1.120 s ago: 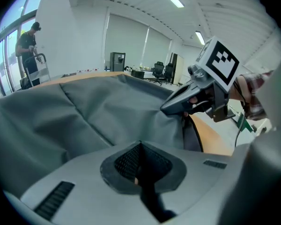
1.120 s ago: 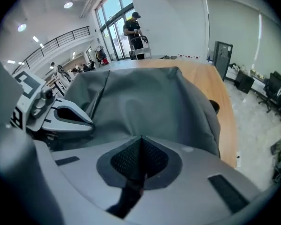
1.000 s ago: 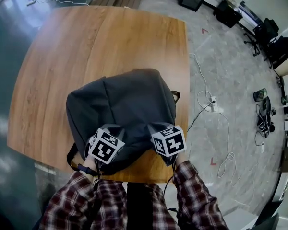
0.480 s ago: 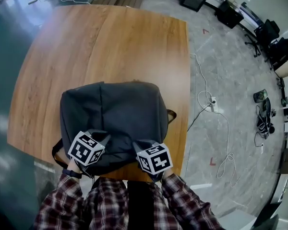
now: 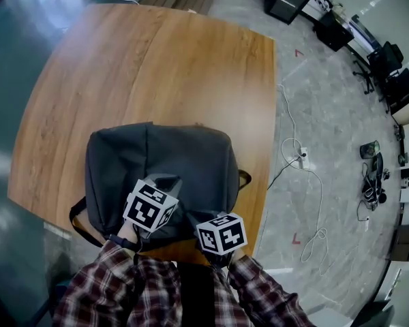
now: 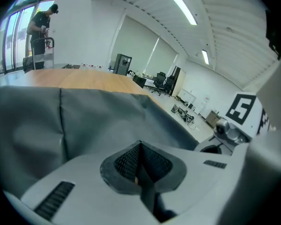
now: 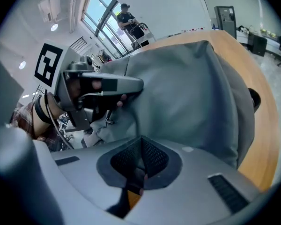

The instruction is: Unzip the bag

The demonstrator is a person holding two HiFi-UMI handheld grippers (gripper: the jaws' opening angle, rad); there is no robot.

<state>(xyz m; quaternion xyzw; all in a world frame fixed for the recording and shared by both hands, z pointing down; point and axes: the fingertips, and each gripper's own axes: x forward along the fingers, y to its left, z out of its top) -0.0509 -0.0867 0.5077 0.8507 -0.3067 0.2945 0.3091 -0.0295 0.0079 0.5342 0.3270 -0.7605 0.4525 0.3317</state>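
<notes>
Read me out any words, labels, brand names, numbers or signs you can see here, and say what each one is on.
No text can be read.
The left marker cube and the right marker cube carry only black-and-white square patterns, not letters or digits.
The bag shows no label or brand.
The red floor marks are corner shapes, not writing.

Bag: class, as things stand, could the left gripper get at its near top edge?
Probably yes. The left gripper is right over the bag's near top with nothing between them. The right gripper sits beside it, not across its path. The left jaws are together, so they must open first.
</notes>
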